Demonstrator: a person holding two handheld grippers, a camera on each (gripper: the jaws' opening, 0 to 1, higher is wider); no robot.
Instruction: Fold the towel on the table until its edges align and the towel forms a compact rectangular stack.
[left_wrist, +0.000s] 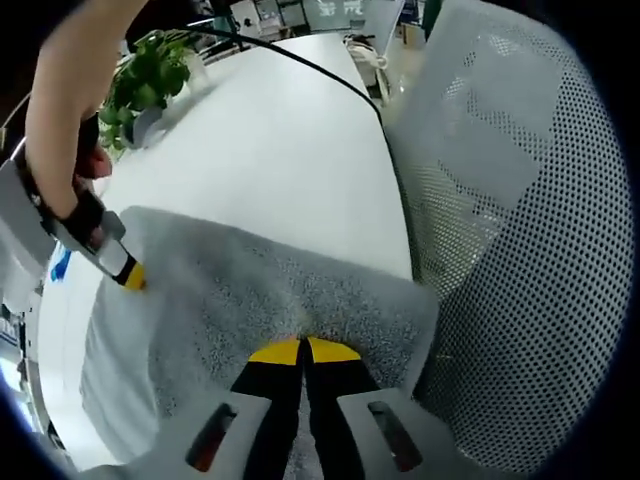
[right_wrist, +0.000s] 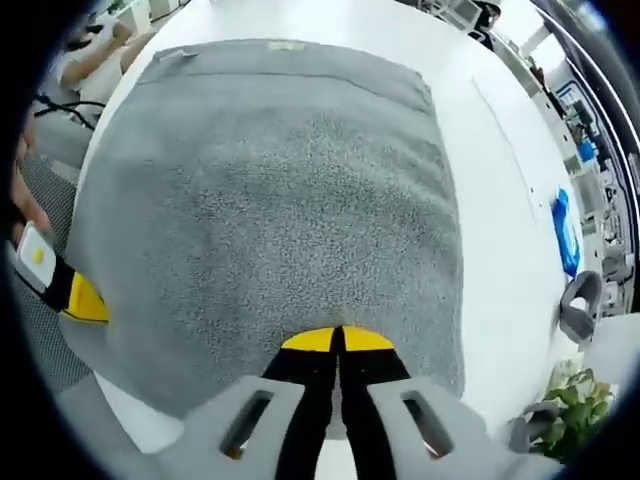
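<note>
Both claws clamped on grey towel (right_wrist: 270, 200) at neighbouring corners: left gripper (left_wrist: 303, 350) near tabletop (left_wrist: 290, 130) edge by mesh chair (left_wrist: 520, 230), right gripper (right_wrist: 335, 340) pinching the near hem. Spread flat, seemingly single layer; no finished fold visible, so stacking probably mostly ahead. Potted plant (left_wrist: 150, 75) well apart.

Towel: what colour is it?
Plain grey towel, no pattern visible; the right gripper view shows it best.
</note>
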